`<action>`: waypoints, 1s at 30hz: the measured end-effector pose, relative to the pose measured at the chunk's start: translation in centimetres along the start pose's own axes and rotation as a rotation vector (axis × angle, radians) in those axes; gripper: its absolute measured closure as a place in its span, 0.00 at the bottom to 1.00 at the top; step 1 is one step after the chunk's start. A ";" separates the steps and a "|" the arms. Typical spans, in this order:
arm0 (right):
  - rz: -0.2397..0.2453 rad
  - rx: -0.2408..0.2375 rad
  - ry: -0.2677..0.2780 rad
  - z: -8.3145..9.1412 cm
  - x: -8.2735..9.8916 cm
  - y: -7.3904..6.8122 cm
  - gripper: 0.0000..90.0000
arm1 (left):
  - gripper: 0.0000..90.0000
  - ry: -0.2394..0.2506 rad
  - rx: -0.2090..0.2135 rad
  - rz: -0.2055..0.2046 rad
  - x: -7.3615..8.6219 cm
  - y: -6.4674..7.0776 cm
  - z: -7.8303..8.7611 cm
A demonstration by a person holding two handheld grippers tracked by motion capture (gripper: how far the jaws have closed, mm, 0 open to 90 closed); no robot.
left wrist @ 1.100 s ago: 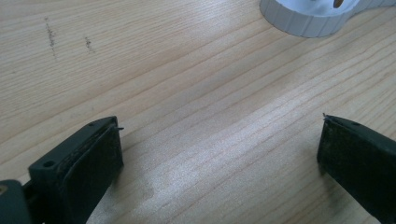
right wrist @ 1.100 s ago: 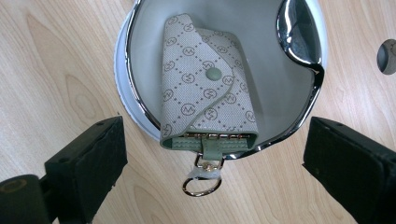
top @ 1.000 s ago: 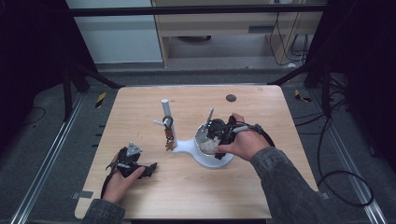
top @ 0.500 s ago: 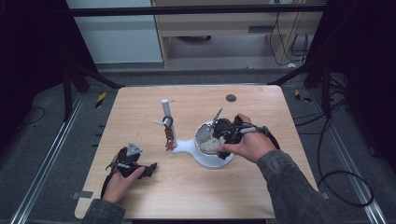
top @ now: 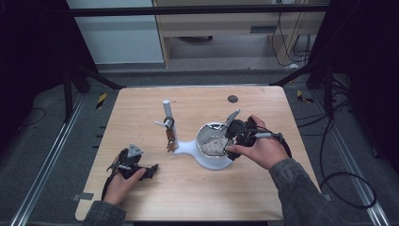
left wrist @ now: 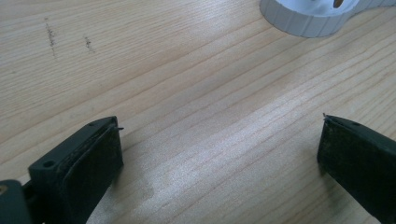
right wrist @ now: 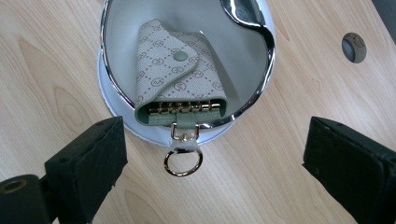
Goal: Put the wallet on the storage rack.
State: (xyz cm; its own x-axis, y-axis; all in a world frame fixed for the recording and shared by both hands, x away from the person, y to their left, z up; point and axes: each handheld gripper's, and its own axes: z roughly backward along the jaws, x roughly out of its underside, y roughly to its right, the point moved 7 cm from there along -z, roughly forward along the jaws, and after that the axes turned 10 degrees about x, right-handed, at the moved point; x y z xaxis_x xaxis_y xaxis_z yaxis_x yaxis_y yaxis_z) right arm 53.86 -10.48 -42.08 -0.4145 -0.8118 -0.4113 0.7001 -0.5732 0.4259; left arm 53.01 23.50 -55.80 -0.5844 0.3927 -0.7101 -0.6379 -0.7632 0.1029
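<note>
Right gripper (right wrist: 205,154) is held wide open just above the worktop (top: 141,108), nothing between its jaws, aimed at the near rim of the white tray (right wrist: 116,112). Key pouch (right wrist: 180,74) — pale green, patterned, flap snapped shut — is lying inside the tray's chrome-edged bowl, tilted against the wall, with its strap and gold ring (right wrist: 183,162) draped over the rim and resting on the wood outside. In the high view the pouch (top: 214,146) is seen in the bowl with the right gripper (top: 235,136) at the bowl's right side; the tray's base runs left to an upright post (top: 168,115) with small keys or charms hung on it. Left gripper (left wrist: 219,154) is parked wide open over bare worktop, well apart from the pouch, only the tray's ribbed edge (left wrist: 308,21) ahead of it. Judged risks: the ring is small and flat on the wood, so a closing pinch could skid off it or catch the tray lip instead; a pull on the ring alone could drag the pouch against the chrome rim and shift or tip the light tray, since nothing is bracing it — the left gripper is idle. A jolt to the tray could also swing the items on the post.
</note>
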 end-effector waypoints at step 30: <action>-0.189 0.044 0.063 -1.1 6.9 1.9 0.10 | 0.00 0.000 0.001 0.000 0.0 0.0 0.0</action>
State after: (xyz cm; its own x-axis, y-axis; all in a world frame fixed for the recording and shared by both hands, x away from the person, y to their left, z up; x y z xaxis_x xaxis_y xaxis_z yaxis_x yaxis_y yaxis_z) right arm 52.95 -17.01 -45.02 -0.4981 -0.6812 -0.5365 0.5862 -0.7205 0.3705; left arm 52.99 23.48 -55.80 -0.5846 0.3929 -0.7099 -0.6382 -0.7629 0.1033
